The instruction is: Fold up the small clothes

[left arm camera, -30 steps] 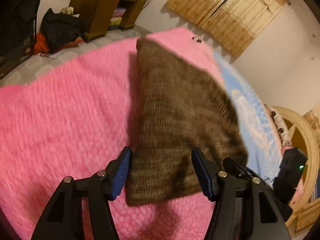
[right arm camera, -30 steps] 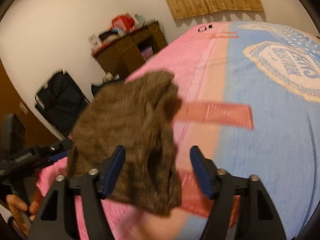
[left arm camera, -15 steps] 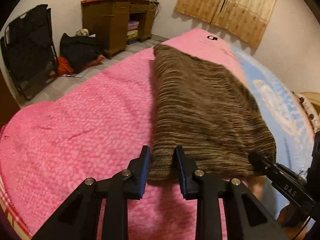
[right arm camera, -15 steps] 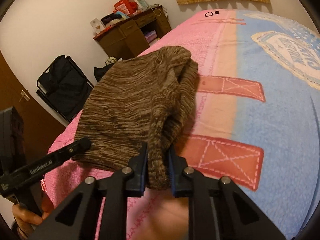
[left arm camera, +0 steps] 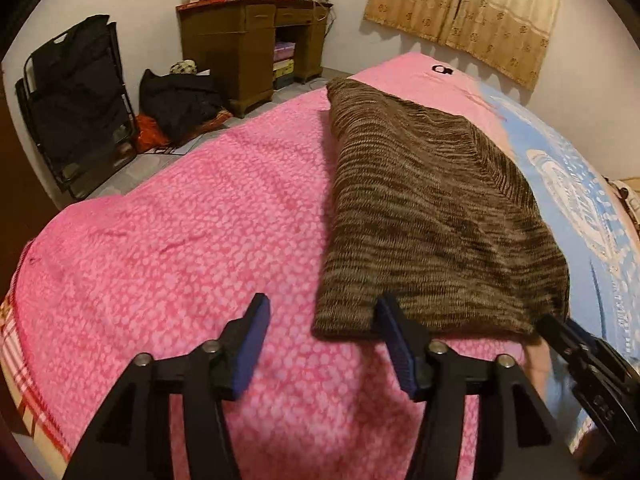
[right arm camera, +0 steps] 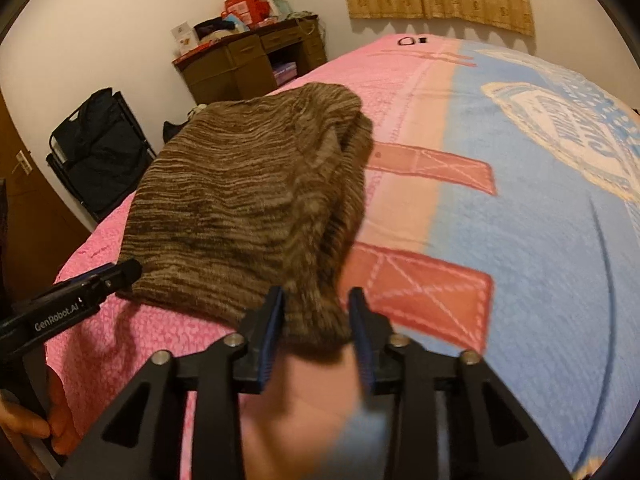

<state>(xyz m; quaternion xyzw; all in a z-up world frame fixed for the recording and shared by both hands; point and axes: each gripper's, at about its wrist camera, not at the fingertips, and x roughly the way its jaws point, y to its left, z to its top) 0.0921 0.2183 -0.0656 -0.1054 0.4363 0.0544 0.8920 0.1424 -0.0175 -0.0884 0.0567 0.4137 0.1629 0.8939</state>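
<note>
A brown striped knit garment (left arm camera: 424, 208) lies folded flat on the pink blanket (left arm camera: 180, 248). My left gripper (left arm camera: 322, 320) is at its near left corner with the jaws opening. That corner sits between the pads, which do not press on it. In the right wrist view the same garment (right arm camera: 248, 200) stretches away from my right gripper (right arm camera: 316, 308). Its jaws are opening too, with the near right corner loose between them. The right gripper (left arm camera: 584, 356) shows at the lower right of the left view, and the left gripper (right arm camera: 80, 300) at the left of the right view.
The bed cover turns blue with a white print (right arm camera: 560, 128) to the right. Beyond the bed stand a wooden desk (left arm camera: 248, 44) with clutter on top, a black folding chair (left arm camera: 76, 108) and a black bag (left arm camera: 180, 100). A hand (right arm camera: 24, 420) holds the left gripper.
A second ago the garment was blurred between open jaws. Half a second ago both grippers pinched its near edge. Now both have opened and the garment rests flat.
</note>
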